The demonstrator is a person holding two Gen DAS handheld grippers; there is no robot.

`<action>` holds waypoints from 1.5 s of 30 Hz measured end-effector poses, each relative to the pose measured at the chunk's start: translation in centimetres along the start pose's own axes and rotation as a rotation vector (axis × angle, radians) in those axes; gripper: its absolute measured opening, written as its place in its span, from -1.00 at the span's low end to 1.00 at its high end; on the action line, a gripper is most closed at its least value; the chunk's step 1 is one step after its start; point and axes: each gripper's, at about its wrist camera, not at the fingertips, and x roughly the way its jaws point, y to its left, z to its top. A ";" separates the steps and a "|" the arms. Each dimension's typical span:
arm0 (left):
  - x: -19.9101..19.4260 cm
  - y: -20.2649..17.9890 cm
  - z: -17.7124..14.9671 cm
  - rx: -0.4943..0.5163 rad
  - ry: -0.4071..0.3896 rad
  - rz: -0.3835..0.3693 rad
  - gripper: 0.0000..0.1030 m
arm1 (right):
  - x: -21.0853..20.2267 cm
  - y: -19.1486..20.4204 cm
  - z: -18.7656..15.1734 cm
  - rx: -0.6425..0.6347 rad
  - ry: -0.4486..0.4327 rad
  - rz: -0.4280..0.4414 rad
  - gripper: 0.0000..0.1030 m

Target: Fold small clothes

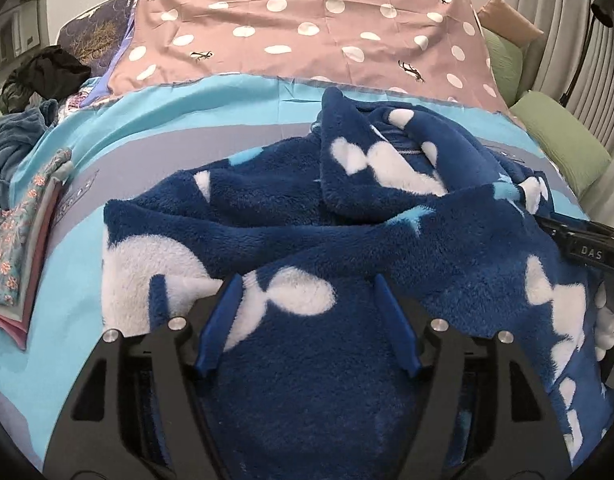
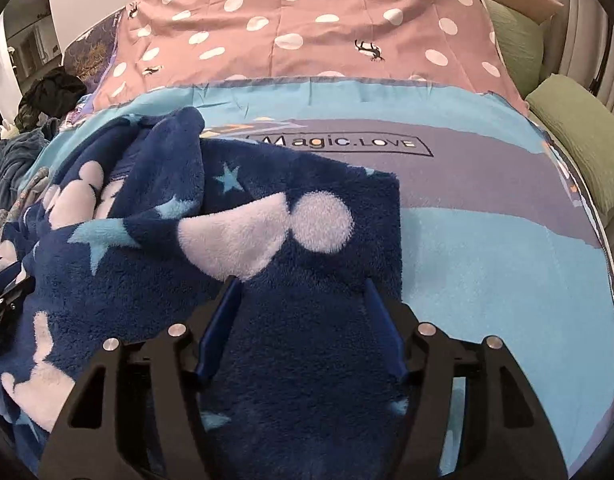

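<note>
Left wrist view: the left tool is hovering low over a navy fleece garment that is lying rumpled on the bed, directly ahead of and beneath the fingers. The jaws are standing well apart with fleece showing between them; the pads are not seen pressing on it, so nothing is judged held. A folded flap is rising beyond the fingertips, and the right tool is entering from the right edge against the cloth. A folded floral piece is sitting well off to the left. The fleece is judged thick, soft, light and limp; it will be sagging and bunching when lifted, so hold is best taken at a hem or corner. Right wrist view: the right tool is likewise standing parted over the garment, gripping nothing visible. The garment's straight right edge is running just beside the right finger, with bare bedcover beyond. That edge and its far corner, ahead of the tool, are offering the cleanest purchase.
</note>
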 end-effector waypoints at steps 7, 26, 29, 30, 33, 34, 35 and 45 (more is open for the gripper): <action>-10.5 0.2 -1.8 -0.088 -0.152 -0.168 0.42 | -13.4 0.4 -5.2 -0.067 -0.152 0.151 0.21; -23.4 -2.7 -19.0 0.019 -0.189 -0.105 0.70 | -25.3 5.3 -27.9 -0.070 -0.017 0.648 0.23; -24.1 -2.6 -20.4 -0.002 -0.185 -0.104 0.70 | -25.8 6.6 -29.7 -0.104 0.014 0.693 0.23; -24.3 -2.6 -20.7 -0.008 -0.182 -0.109 0.70 | -25.9 7.0 -30.2 -0.110 0.027 0.698 0.23; -25.2 -2.5 -22.1 -0.018 -0.180 -0.129 0.70 | -25.3 7.9 -31.5 -0.109 0.065 0.711 0.23; -25.6 -2.5 -22.4 -0.015 -0.183 -0.132 0.70 | -25.2 8.1 -31.7 -0.105 0.073 0.720 0.23; -25.8 -2.6 -22.8 -0.013 -0.185 -0.133 0.70 | -24.8 8.3 -31.9 -0.094 0.084 0.739 0.23; -29.3 -2.5 -25.6 -0.014 -0.214 -0.169 0.70 | -26.0 7.3 -29.8 0.085 0.052 0.902 -0.92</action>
